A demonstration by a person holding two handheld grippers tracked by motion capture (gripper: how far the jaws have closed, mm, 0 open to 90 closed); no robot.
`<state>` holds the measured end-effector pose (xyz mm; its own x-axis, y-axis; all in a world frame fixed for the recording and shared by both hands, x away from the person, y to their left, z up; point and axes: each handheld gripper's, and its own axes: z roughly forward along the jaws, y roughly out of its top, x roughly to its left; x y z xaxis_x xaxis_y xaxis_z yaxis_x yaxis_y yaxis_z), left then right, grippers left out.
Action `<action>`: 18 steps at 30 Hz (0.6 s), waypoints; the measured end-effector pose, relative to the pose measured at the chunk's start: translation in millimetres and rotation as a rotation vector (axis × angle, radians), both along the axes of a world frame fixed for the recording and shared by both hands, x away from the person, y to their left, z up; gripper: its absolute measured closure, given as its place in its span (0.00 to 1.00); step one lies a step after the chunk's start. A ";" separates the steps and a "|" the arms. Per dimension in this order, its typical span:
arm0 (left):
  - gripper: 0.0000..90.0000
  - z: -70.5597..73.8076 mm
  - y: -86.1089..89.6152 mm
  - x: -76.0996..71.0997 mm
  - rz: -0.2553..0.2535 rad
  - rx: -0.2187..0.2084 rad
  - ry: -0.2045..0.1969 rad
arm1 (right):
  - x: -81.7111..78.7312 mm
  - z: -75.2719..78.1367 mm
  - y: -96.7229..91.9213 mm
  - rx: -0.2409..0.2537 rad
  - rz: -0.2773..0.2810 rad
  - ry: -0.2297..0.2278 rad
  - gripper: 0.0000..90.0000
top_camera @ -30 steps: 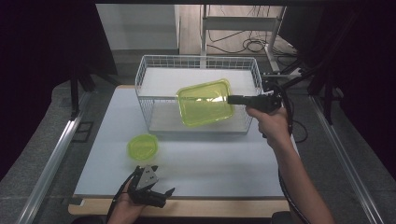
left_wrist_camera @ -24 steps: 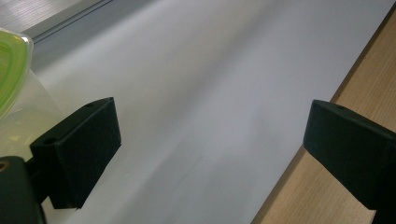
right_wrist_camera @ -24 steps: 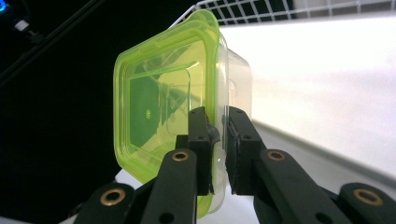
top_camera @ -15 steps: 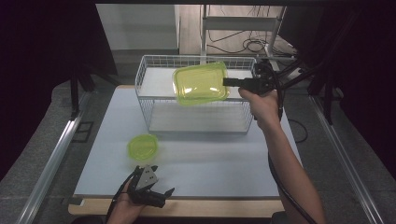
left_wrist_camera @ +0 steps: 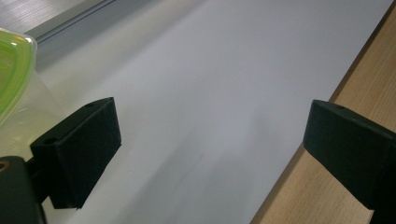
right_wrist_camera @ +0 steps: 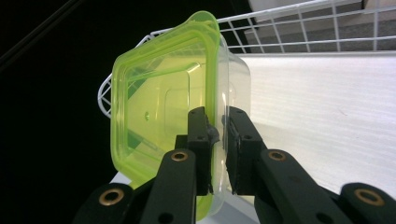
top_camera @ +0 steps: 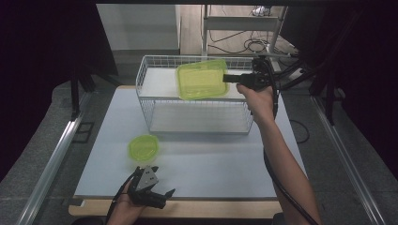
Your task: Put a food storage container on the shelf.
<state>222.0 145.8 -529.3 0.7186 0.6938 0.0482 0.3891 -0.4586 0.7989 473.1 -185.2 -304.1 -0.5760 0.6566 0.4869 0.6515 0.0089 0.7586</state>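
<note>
I had the right gripper pinching the lidded tub over the basket's top shelf; left gripper spread, round tub near it.

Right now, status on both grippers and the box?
Right gripper shut on square container, over wire rack top shelf. Left gripper open, idle at near table edge. Round container on mat, clear of path.

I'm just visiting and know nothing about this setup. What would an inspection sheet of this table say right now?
Surface: white table, wooden front edge.
Job's things: square green-lidded container held over the wire basket; round green container on the table.
Clutter: nothing seen.
Grippers: right gripper clamped on the square container's rim; left gripper open, low at the front edge.
Cables: black cable trailing along the right forearm.
Surroundings: dark, more cables on the floor behind.
</note>
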 end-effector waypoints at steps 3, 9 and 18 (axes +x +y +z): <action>0.04 0.1 0.0 0.0 -0.005 0.011 0.000 | 1.9 -1.2 0.4 0.000 -0.016 0.005 0.89; 0.04 -0.5 -0.4 -0.1 -0.008 0.014 0.002 | 4.3 -3.5 3.2 -0.060 -0.049 -0.013 0.87; 0.04 -0.5 -0.6 -0.2 -0.010 0.019 0.002 | 5.7 -6.5 6.9 -0.134 -0.093 -0.043 0.78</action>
